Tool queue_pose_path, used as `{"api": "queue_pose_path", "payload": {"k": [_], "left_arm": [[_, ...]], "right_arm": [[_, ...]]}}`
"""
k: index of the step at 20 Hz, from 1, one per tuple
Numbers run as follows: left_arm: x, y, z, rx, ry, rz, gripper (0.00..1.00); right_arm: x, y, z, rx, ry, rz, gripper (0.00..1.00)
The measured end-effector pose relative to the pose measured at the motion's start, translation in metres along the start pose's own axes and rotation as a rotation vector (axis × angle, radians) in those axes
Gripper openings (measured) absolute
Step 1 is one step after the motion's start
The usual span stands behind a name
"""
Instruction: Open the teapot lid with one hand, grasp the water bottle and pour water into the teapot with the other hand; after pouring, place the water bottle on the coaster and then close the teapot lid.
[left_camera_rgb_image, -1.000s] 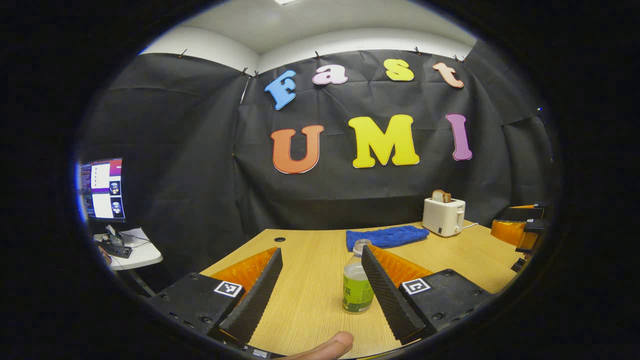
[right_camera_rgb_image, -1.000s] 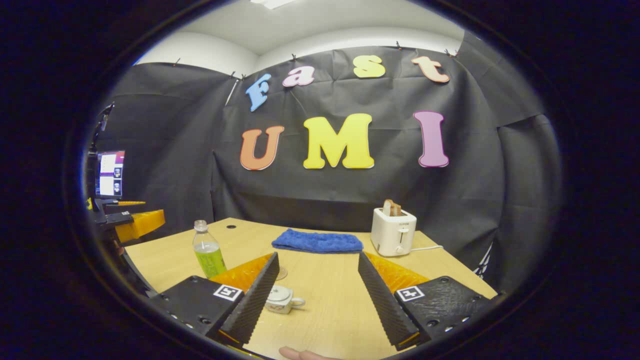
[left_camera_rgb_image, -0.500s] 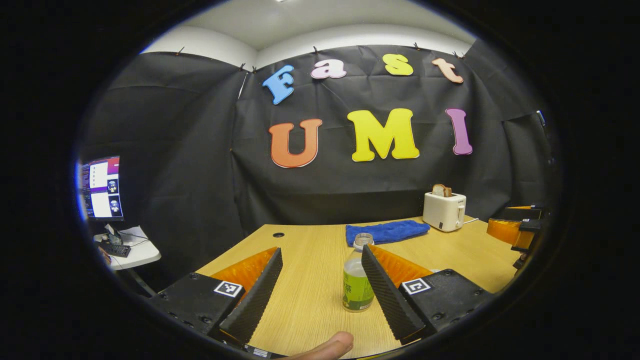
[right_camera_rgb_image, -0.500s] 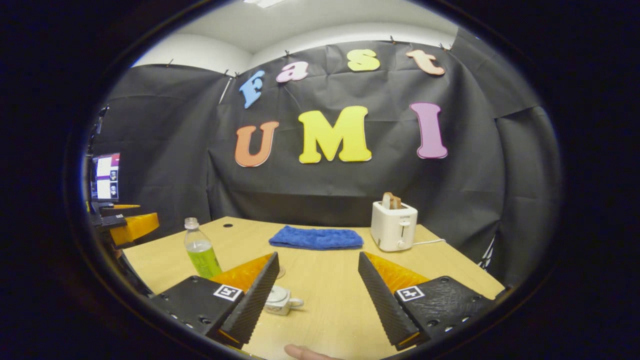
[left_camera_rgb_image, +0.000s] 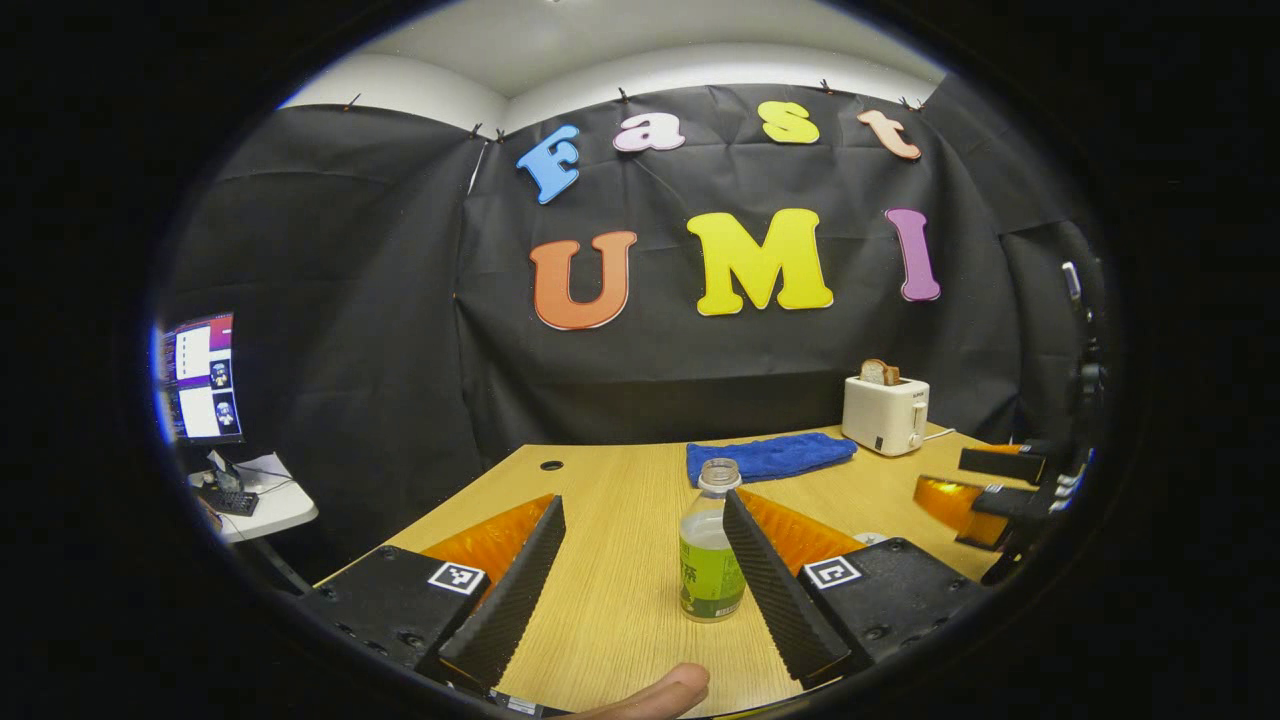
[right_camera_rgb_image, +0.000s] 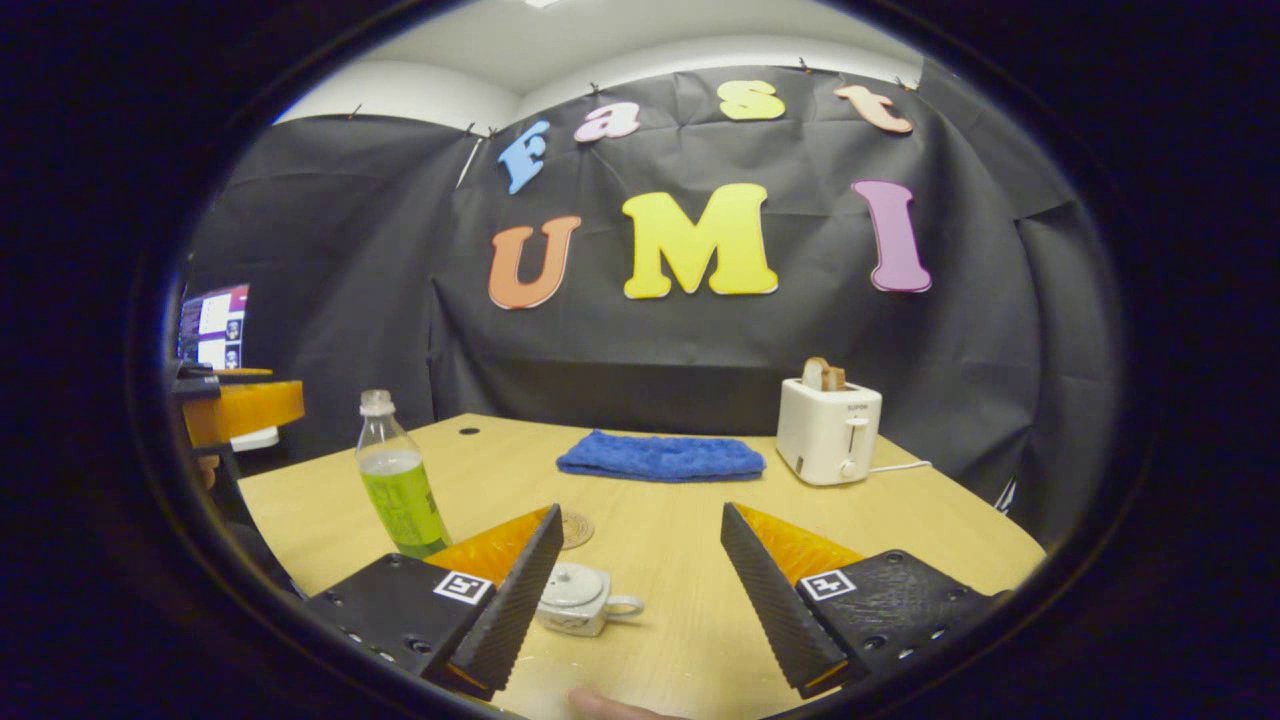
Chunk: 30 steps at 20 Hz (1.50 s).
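Bottle (left_camera_rgb_image: 710, 555) stands upright on the table (left_camera_rgb_image: 620, 590), cap up; teapot (right_camera_rgb_image: 580, 598) handle points right; both grippers' (left_camera_rgb_image: 640, 580) (right_camera_rgb_image: 635, 590) fingers spread.

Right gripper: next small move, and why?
Probably ease the right gripper forward and down onto the teapot. Its jaws stand open, the lid is still on, and the pot sits low by the left finger, not yet between them. The water bottle stands untouched.

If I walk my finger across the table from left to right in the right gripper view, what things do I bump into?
Water bottle → coaster → blue towel → toaster.
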<state>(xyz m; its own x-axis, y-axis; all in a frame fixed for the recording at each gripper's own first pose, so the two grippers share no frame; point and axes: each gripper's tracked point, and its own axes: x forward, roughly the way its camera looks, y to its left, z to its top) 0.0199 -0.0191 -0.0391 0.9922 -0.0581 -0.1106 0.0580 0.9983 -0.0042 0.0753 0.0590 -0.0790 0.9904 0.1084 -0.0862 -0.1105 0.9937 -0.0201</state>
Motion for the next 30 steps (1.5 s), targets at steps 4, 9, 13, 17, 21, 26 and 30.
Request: {"api": "queue_pose_path", "payload": {"k": [4,9,13,17,21,26,30], "left_arm": [[0.003,0.000,-0.004,0.006,0.013,0.005,1.00],[0.006,0.005,-0.008,-0.001,0.026,0.015,0.99],[0.007,0.004,-0.011,-0.004,0.036,0.015,0.99],[0.006,0.004,-0.010,-0.002,0.031,0.016,0.99],[0.006,0.001,-0.012,-0.001,0.039,0.014,0.99],[0.004,-0.006,-0.007,0.010,0.024,-0.004,1.00],[0.005,-0.006,-0.012,0.006,0.033,-0.004,1.00]], "right_arm": [[0.024,0.018,-0.032,0.015,0.084,0.008,0.95],[0.029,0.035,-0.038,-0.023,0.059,0.045,0.79],[0.034,0.043,-0.054,0.011,0.102,0.079,0.53],[0.035,0.044,-0.052,0.010,0.094,0.090,0.36],[0.036,0.047,-0.053,0.003,0.095,0.098,0.36],[0.038,0.049,-0.055,-0.003,0.093,0.101,0.36],[0.041,0.048,-0.055,0.019,0.084,0.092,0.21]]}}
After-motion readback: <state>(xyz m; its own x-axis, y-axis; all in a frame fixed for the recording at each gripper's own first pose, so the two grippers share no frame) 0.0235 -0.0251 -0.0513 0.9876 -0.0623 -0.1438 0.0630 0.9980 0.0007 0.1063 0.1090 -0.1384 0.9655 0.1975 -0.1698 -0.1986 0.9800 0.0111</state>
